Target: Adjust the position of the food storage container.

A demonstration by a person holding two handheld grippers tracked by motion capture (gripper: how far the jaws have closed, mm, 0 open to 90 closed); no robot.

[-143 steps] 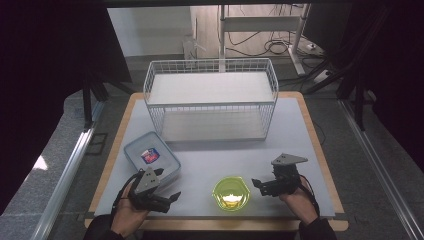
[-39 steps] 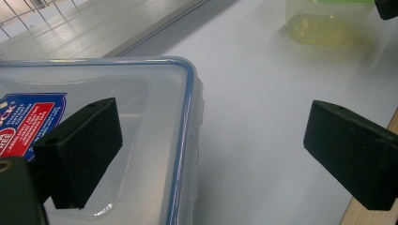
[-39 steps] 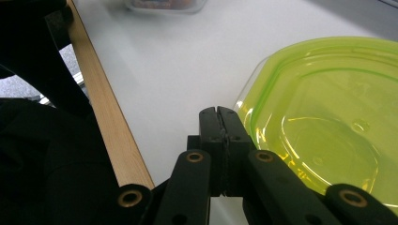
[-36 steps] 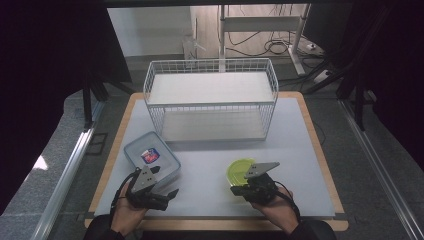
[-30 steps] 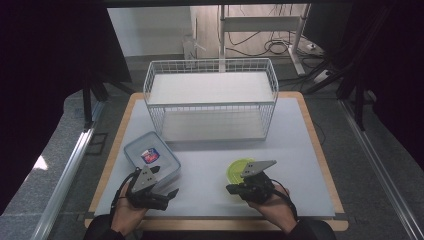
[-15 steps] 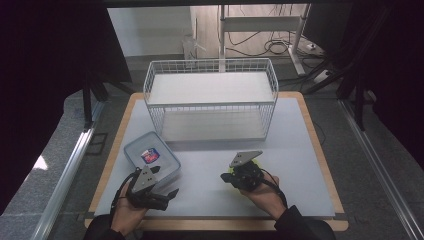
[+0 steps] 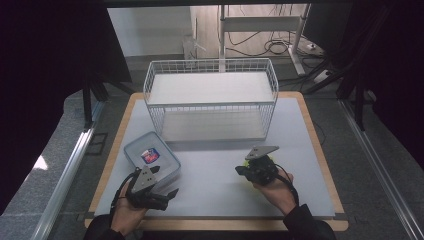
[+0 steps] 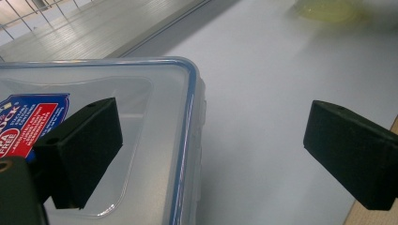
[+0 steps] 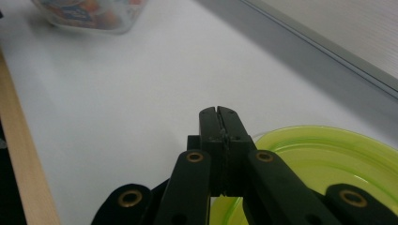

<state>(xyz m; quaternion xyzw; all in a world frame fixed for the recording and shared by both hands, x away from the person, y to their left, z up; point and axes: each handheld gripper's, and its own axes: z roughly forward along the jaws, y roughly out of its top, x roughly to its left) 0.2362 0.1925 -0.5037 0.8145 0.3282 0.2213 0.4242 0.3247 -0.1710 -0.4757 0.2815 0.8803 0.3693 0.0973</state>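
My right gripper (image 9: 220, 117) has its jaws pressed together on the rim of the one yellow-green plate (image 9: 328, 154), which sits on the white table (image 7: 215, 175) near the front edge, to the right of centre and mostly hidden under my right hand (image 7: 272, 187) in the high view. My left gripper (image 8: 211, 150) hangs with its jaws spread wide and nothing between them, one jaw over the lid of the single clear plastic box (image 8: 117, 117), the other over bare table. The box has a blue-edged lid and a red and blue sticker (image 8: 28, 122); I can make out "FREE" and letters ending in "OCK", the rest being cut off. Behind both stands one white wire basket (image 7: 210, 100). My left hand (image 7: 127, 210) rests low at the front left, the forearm coming in from the table's near edge.
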